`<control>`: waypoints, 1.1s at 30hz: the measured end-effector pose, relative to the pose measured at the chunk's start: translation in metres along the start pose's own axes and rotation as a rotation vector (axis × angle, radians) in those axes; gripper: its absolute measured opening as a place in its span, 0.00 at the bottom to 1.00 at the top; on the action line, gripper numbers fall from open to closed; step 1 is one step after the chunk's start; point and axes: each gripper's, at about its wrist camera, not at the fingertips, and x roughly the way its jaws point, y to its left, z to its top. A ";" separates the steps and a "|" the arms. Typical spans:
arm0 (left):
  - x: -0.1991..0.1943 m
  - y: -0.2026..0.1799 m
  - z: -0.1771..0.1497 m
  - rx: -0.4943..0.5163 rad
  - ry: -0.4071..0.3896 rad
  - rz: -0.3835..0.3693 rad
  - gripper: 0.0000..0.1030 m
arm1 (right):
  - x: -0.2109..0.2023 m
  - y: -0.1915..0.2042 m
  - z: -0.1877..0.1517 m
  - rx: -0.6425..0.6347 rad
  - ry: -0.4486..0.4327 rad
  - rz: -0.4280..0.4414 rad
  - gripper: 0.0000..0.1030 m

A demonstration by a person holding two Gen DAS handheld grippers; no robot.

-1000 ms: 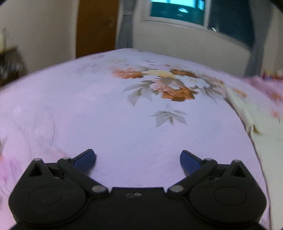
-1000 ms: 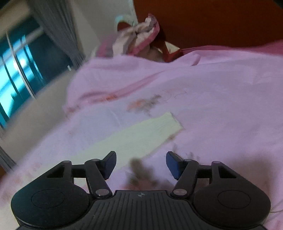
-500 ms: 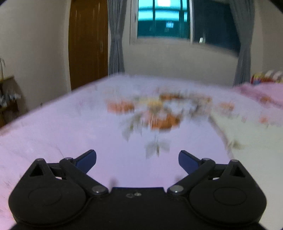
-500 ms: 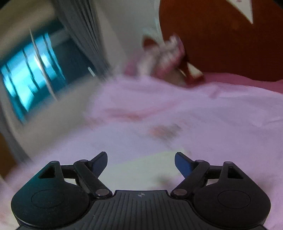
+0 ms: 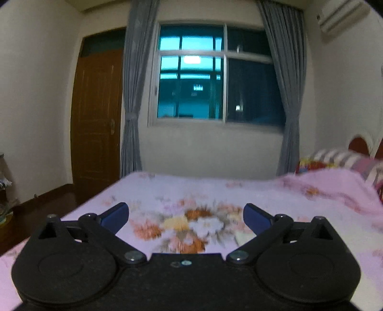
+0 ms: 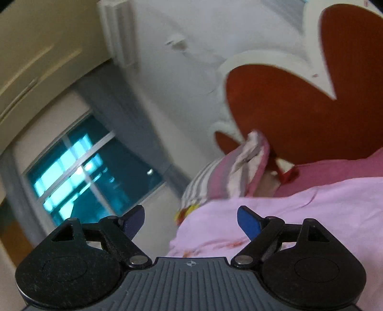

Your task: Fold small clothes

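Small pale cream garment: only one piece shows, a blurred scrap in the left wrist view. It lies on the pink floral bedsheet, just beside the right-hand finger of the left gripper and partly hidden behind it. So little of it is visible that neither its shape, its long axis nor the way it points can be told. The right wrist view shows no part of it. There are two grippers, each with two blue-padded fingers. The left gripper's jaws stand wide apart with nothing between them, held above the sheet's orange and white flower print. The right gripper is likewise spread wide and holds nothing; it is tilted up towards the wall over the edge of a pink cover. Beyond the bed the left view shows one dark window, two grey curtains tied back at its sides, one brown wooden door and one white air conditioner. The right view has one striped pillow leaning against one reddish-brown headboard.
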 end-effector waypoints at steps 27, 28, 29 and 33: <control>0.196 0.017 -0.100 -0.001 0.316 0.156 0.97 | 0.189 -0.241 -0.183 0.257 0.480 -0.239 0.52; 0.194 0.023 -0.108 -0.016 0.330 0.169 0.97 | 0.188 -0.237 -0.185 0.251 0.481 -0.244 0.52; 0.192 0.029 -0.115 -0.028 0.344 0.179 0.97 | 0.194 -0.235 -0.185 0.246 0.484 -0.249 0.52; 0.185 0.054 -0.126 -0.055 0.364 0.225 0.97 | 0.205 -0.227 -0.187 0.209 0.502 -0.273 0.09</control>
